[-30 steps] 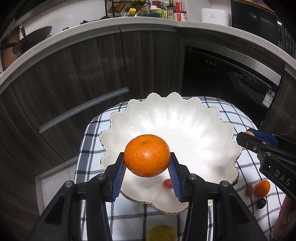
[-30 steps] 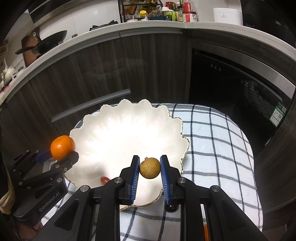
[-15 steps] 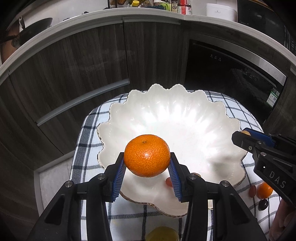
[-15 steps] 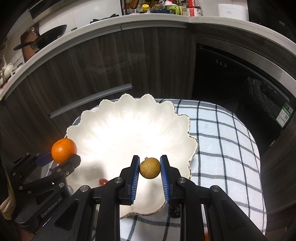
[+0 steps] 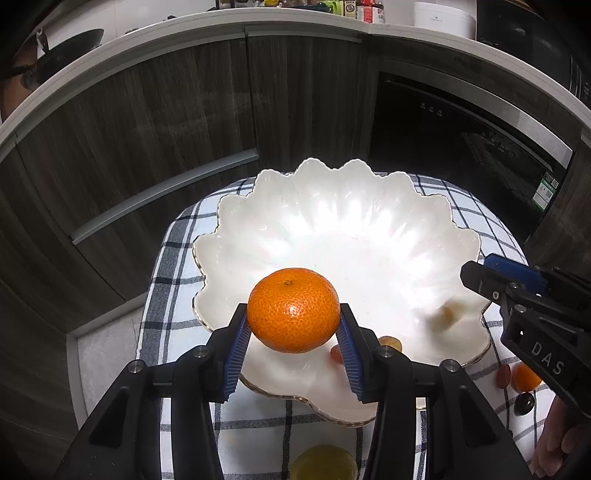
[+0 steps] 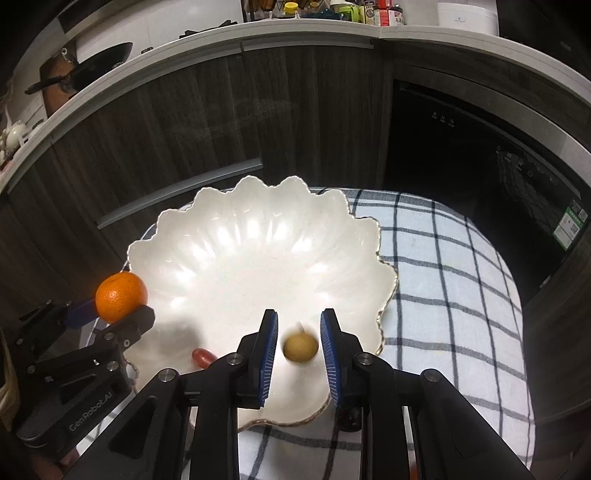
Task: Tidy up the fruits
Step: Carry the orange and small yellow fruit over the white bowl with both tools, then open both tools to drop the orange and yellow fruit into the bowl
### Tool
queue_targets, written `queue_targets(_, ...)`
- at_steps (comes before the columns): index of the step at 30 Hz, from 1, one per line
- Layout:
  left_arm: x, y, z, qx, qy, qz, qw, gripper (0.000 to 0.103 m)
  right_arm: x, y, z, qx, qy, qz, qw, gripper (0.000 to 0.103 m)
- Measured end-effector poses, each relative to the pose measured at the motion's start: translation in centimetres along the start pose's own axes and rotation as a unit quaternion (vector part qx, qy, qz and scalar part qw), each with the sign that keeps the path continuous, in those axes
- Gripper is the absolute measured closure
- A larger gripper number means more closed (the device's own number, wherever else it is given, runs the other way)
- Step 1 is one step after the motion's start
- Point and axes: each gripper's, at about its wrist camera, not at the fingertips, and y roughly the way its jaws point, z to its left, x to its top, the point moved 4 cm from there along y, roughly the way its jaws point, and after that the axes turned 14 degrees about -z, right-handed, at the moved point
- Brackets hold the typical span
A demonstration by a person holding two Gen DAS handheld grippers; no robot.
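My left tongs (image 5: 293,332) are clamped on a tangerine (image 5: 293,315), both blue ribbed pads pressed against its sides, and I hold it over the near part of the scalloped white bowl (image 5: 369,206). My right tongs (image 6: 299,345) stand parted, with a gap on either side of the small brownish-yellow fruit (image 6: 300,345) between the pads; that fruit is blurred, its thin stem pointing up, and it touches neither pad, lying over the bowl's near right floor. In the left view the same small fruit (image 5: 443,317) shows as a smear inside the bowl's right side, under the tip of the right tongs (image 5: 487,280).

Nearest me on the checked cloth (image 6: 443,258), at the bottom of the left view, lies part of a yellow fruit (image 5: 323,463), just outside the bowl's near rim. To the right of the bowl on the cloth sit a small orange fruit (image 5: 524,376), a reddish one (image 5: 503,376) touching it, and a dark round one (image 5: 525,403) just in front.

Inside the bowl, near its front rim, rests a small red fruit (image 6: 203,356); in the left view it (image 5: 335,354) peeks out beside my right-hand pad, with an amber fruit (image 5: 389,343) just beyond.

Past the table stand dark wood cabinets (image 5: 147,129) and a black built-in appliance (image 6: 461,147). On the pale counter (image 6: 295,31) above are a pan (image 6: 99,61), bottles (image 6: 373,13) and a white pot (image 6: 467,16).
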Motion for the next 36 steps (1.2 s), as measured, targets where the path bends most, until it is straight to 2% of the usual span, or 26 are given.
queue_targets(2, 0.2, -0.4, 0.1, 0.009, 0.0, -0.014, 0.9999, 0.038, 0.0, -0.2, -0.1, -0.002, 0.0, -0.005, 1.0, 0.064)
queue_targets(3, 0.3, -0.7, 0.1, 0.013, 0.001, -0.02, 0.9997, 0.036, 0.1, -0.2, -0.1, -0.004, -0.001, -0.008, 1.0, 0.06)
queue_targets(6, 0.7, -1.0, 0.2, 0.015, 0.007, -0.026, 0.9995, 0.033, 0.1, -0.5, -0.4, -0.007, 0.0, -0.013, 1.0, 0.056)
queue_targets(10, 1.3, -1.5, 0.2, 0.02, 0.012, -0.04, 0.9989, 0.025, 0.4, -0.9, -0.9, -0.017, 0.006, -0.022, 1.0, 0.038)
queue_targets(12, 1.6, -1.9, 0.2, 0.023, 0.012, -0.046, 0.9986, 0.02, 0.6, -1.3, -1.2, -0.025, 0.008, -0.028, 0.999, 0.033)
queue_targets(18, 2.1, -2.6, 0.2, 0.023, 0.004, -0.054, 0.9983, 0.017, 1.3, -2.2, -2.0, -0.033, 0.012, -0.039, 0.999, 0.033)
queue_targets(36, 2.3, -4.7, -2.7, 0.003, 0.012, -0.061, 0.9981, 0.017, 1.8, -5.5, -4.7, -0.049, 0.025, -0.057, 0.997, 0.033)
